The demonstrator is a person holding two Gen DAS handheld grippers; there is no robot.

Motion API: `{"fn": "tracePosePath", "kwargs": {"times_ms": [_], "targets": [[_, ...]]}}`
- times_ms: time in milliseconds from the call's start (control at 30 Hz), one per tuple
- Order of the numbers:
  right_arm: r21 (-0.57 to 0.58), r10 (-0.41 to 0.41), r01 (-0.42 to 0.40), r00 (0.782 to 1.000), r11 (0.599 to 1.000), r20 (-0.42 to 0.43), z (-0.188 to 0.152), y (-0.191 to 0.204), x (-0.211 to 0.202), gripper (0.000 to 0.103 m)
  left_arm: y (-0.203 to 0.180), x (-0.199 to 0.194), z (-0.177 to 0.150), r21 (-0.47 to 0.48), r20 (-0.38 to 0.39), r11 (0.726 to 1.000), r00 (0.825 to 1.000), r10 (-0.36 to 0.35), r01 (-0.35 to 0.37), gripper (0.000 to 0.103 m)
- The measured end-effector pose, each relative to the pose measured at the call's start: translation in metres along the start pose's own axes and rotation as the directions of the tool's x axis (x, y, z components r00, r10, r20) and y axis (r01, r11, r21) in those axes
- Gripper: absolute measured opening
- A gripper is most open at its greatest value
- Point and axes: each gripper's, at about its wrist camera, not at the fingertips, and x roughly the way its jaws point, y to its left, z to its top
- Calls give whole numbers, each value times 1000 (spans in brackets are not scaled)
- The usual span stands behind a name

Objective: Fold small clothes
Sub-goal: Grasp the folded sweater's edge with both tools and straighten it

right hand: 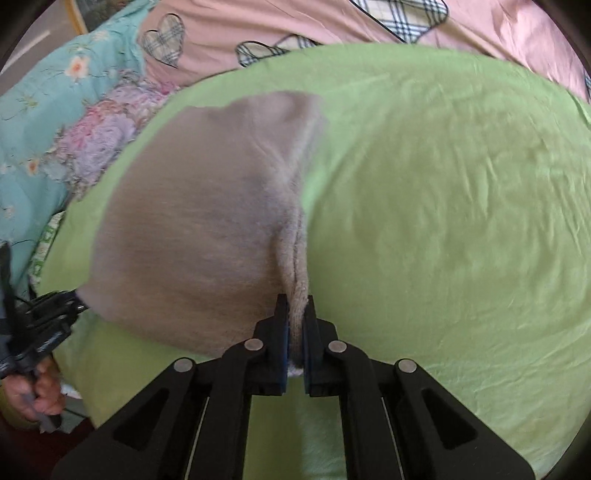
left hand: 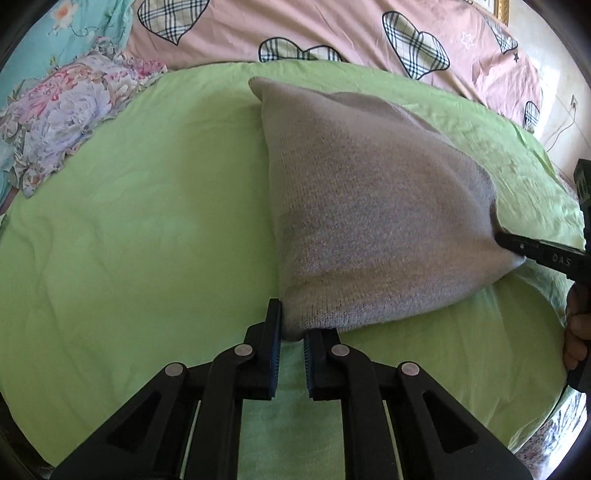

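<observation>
Right claw point(right hand: 294, 314): near centre, jaws closed on a bunched edge of the grey knit garment point(right hand: 207, 221).
Garment: spread left of centre on the green sheet point(right hand: 443, 221), raised at its near edge.
Left claw point(right hand: 75, 301): at the garment's near left corner, held by a hand point(right hand: 37, 391); its grip is too blurred to read.
Far: pink heart-print bedding point(right hand: 295, 22), floral quilt point(right hand: 55, 110) on the left.
</observation>
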Motion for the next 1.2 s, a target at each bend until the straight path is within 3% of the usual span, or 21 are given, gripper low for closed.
{"fn": "tracePosePath", "kwargs": {"times_ms": [200,333,467,633,800,867,1000,1067,1167,1200], "targets": [[4,-34,34,999,999,-14,4,3,7,6,2,1,-1,8,-5,1000,1000,-24,24,13],[20,-35,36,999,999,-14,5,3,3,9,17,-4,-5,-14,-23,994,994,-110,110,19],[58,-21,21,1000,998,-10,-1,-2,0,11,34,-14,-16,-26,-25,987,987,-158,157,17],[112,10,-12,1000,994,15,-2,-7,-26,35,47,-37,-11,-36,6,975,976,-219,219,18],[160,-6,-14,992,987,127,18,-14,-65,35,40,-52,33,-14,88,953,950,-299,301,29],[147,54,-81,983,986,178,35,-2,-68,35,31,-47,57,-3,115,944,938,-327,329,29],[43,182,-191,969,981,168,60,39,-39,35,18,-24,98,10,134,932,923,-360,362,29],[35,174,-179,978,983,119,71,48,-12,35,18,-5,113,-3,120,936,929,-350,353,29],[65,116,-119,992,991,44,78,42,25,34,19,35,130,-28,54,952,951,-304,306,30],[73,109,-111,994,991,23,80,38,34,32,21,44,133,-38,36,948,948,-315,316,30]]}}
